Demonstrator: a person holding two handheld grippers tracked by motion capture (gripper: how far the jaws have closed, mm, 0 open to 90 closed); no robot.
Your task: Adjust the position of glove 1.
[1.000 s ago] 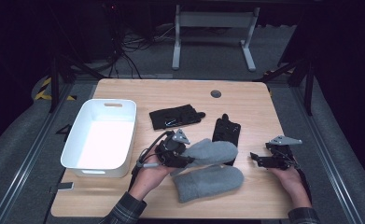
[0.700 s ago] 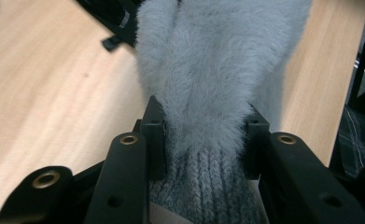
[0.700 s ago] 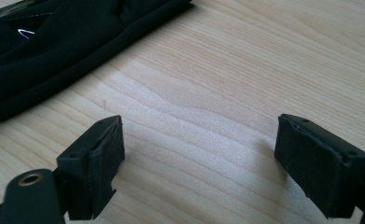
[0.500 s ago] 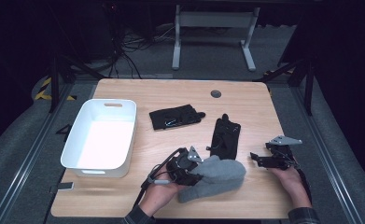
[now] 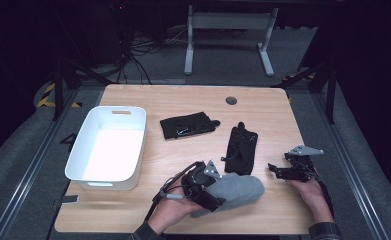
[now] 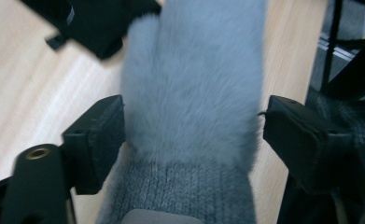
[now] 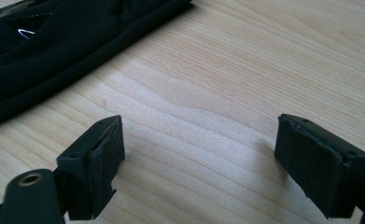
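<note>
Mitten [image 6: 194,93] between left fingers [image 6: 101,135] (just opened, pads apart) | right gripper [image 7: 199,158] wide, empty

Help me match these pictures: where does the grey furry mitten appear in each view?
High view: grey mitten near the table's front edge, beside the left gripper.
Left gripper view: centre, between the open jaws.
Right gripper view: not in it.
Shared landmark: the black glove.
</note>
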